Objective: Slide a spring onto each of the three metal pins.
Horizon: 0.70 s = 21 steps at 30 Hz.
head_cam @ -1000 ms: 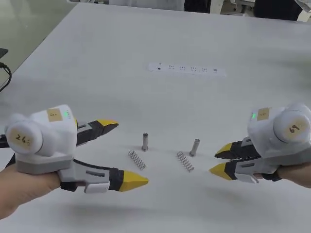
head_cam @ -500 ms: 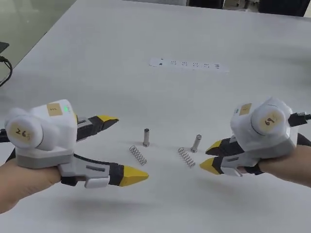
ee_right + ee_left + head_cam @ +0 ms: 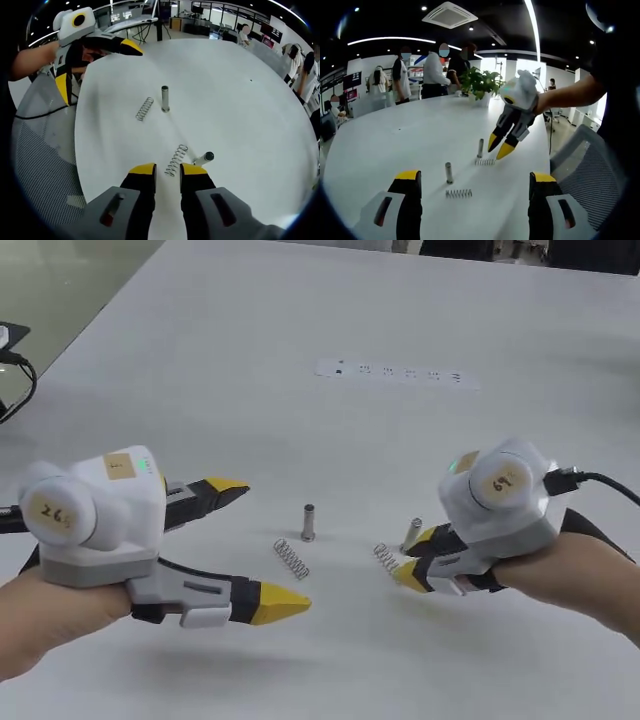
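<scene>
Two grey metal pins (image 3: 308,522) stand upright; the right tool (image 3: 410,558), narrowly parted and empty, aims at a coiled wire spring (image 3: 385,556), while the left tool (image 3: 270,545) is spread wide, idle.

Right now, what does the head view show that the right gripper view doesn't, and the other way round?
Head view's own: a white power strip farther up the table, and the right gripper seen from outside, white body on top. Right gripper view's own: a mesh chair beside the table and people at the far side. Shared: left pin, right pin, left spring, right spring, and the wide-open left gripper.
</scene>
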Motion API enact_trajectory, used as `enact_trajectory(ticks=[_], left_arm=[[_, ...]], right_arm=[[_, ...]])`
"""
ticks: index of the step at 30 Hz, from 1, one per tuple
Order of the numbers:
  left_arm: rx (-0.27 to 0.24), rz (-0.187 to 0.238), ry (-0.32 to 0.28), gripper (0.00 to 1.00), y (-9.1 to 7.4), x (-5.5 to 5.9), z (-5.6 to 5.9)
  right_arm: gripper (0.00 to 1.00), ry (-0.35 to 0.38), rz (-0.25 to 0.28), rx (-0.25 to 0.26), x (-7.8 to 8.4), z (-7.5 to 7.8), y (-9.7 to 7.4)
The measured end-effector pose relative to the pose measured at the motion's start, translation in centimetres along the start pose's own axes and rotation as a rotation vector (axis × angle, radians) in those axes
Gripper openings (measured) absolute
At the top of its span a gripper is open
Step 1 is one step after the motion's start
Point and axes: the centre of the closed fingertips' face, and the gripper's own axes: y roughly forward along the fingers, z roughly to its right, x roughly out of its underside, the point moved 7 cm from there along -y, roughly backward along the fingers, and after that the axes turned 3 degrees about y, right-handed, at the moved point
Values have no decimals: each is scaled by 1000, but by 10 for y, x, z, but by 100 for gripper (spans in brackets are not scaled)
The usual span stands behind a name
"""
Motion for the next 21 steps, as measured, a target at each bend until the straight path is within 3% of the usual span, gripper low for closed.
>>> enact_trajectory(ticks=[14,21], left_arm=[[-7,-5,-10,85,-1,3,-1],[-8,-9,-10,85,1,2,-1]], right_arm=[[15,66,-47,20,6,7,17],[14,56,-57,27,8,6,22]])
